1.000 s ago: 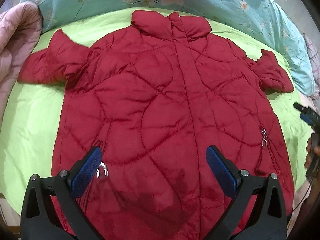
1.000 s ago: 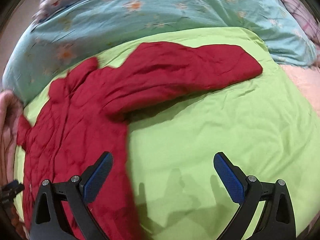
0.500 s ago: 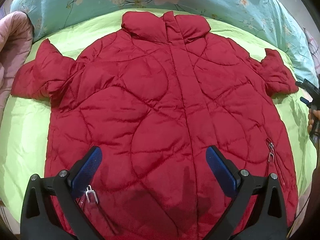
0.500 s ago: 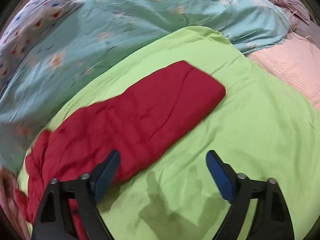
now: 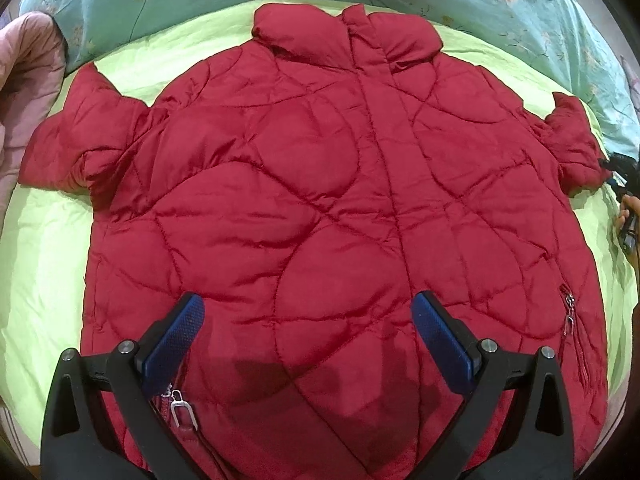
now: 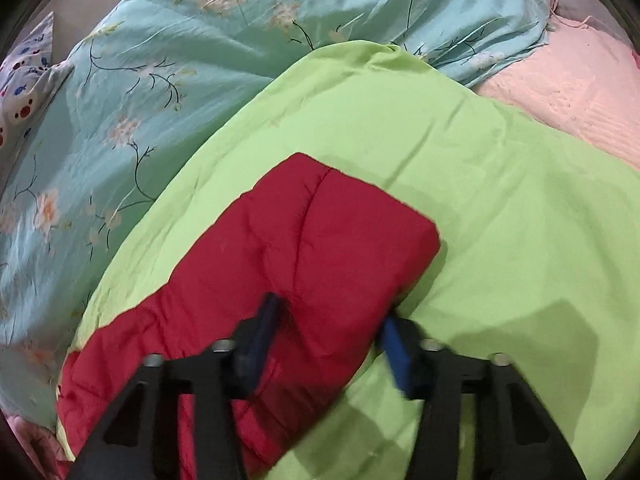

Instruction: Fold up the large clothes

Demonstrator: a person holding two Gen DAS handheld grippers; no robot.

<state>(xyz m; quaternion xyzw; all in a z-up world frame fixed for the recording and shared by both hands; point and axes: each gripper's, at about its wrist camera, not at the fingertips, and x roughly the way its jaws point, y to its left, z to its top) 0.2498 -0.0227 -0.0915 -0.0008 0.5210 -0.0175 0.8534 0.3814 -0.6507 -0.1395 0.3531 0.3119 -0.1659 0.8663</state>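
Red quilted puffer jacket flat on lime sheet; left claw apart above hem, right claw just closing, clamped on sleeve

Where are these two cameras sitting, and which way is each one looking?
Left wrist view: rides the left gripper, looking steeply down the red jacket from hem to collar; open blue fingers and, at the right edge, a hand show.
Right wrist view: rides the right gripper, facing the sleeve; its jaws have just been closing on it.
Shared: jacket, green sheet, floral quilt.
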